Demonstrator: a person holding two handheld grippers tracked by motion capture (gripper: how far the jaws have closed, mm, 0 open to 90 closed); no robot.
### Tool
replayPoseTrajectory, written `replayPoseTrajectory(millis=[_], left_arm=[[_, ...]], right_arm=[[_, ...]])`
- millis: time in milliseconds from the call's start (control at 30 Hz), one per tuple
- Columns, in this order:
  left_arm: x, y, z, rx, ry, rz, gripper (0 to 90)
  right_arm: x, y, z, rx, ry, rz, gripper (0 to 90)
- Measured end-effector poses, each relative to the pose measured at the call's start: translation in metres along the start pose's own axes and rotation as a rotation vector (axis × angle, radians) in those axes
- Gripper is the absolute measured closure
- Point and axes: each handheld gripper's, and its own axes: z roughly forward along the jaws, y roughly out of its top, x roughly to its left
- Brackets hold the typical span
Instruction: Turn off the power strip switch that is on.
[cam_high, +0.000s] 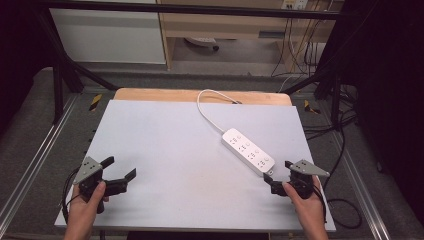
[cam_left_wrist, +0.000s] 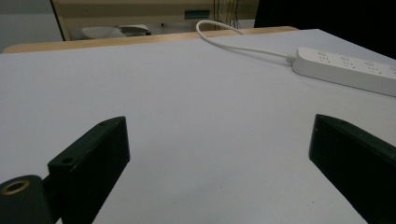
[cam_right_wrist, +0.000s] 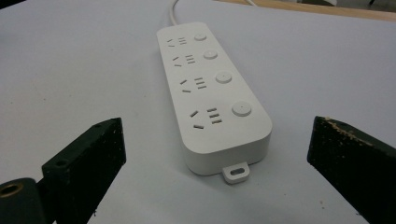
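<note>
On table (cam_high: 165, 150): 1 power strip (cam_high: 248, 150) w/ 4 sockets – 2 tools, left tool (cam_high: 120, 171) & right tool (cam_high: 277, 176), both wide, empty.

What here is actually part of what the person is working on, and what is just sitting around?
Part of the work:
- white power strip, lying flat, right in front of the right gripper
- its white cord, running to the table's far edge
- left gripper, open over bare table

Just around:
- black frame bars
- cables on the floor
- wooden furniture behind
</note>
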Motion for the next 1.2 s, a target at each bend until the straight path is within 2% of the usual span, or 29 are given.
replayPoseTrajectory(millis=[100, 233, 367, 433, 467, 567, 733, 867, 1033, 1100, 1200], left_arm=[[-0.003, 0.000, 0.001, 0.003, -0.002, 0.007, 5.1], [-0.004, 0.000, 0.001, 0.007, -0.008, 0.009, 5.1], [-0.004, 0.000, 0.003, 0.019, -0.014, 0.008, 5.1], [-0.005, 0.000, 0.004, 0.024, -0.016, 0.007, 5.2], [-0.005, 0.000, 0.004, 0.029, -0.019, 0.012, 5.3], [-0.006, 0.000, 0.003, 0.032, -0.026, 0.008, 5.3], [-0.008, 0.001, 0.002, 0.032, -0.038, 0.010, 5.3], [-0.009, 0.000, 0.002, 0.033, -0.043, 0.009, 5.2], [-0.009, 0.000, 0.003, 0.031, -0.044, -0.001, 5.3], [-0.009, 0.000, 0.003, 0.032, -0.044, -0.006, 5.3], [-0.008, -0.001, 0.002, 0.036, -0.039, -0.006, 5.3]], right_arm=[[0.002, 0.001, -0.001, -0.007, 0.005, 0.003, 4.5], [0.004, 0.003, 0.000, 0.024, 0.016, 0.001, 4.2], [0.005, 0.004, 0.001, 0.031, 0.021, 0.015, 3.6], [0.007, 0.007, 0.000, 0.020, 0.001, 0.031, 3.9], [0.008, 0.009, -0.001, 0.013, 0.008, 0.038, 3.7], [0.011, 0.013, -0.004, 0.012, -0.011, 0.038, 5.0], [0.013, 0.019, -0.008, -0.020, 0.007, 0.040, 5.7], [0.013, 0.023, -0.008, -0.030, -0.009, 0.033, 5.7], [0.015, 0.028, -0.013, -0.040, 0.007, 0.026, 5.1], [0.016, 0.032, -0.013, -0.039, 0.008, 0.008, 5.3], [0.019, 0.046, -0.014, -0.049, 0.027, -0.004, 5.5]])
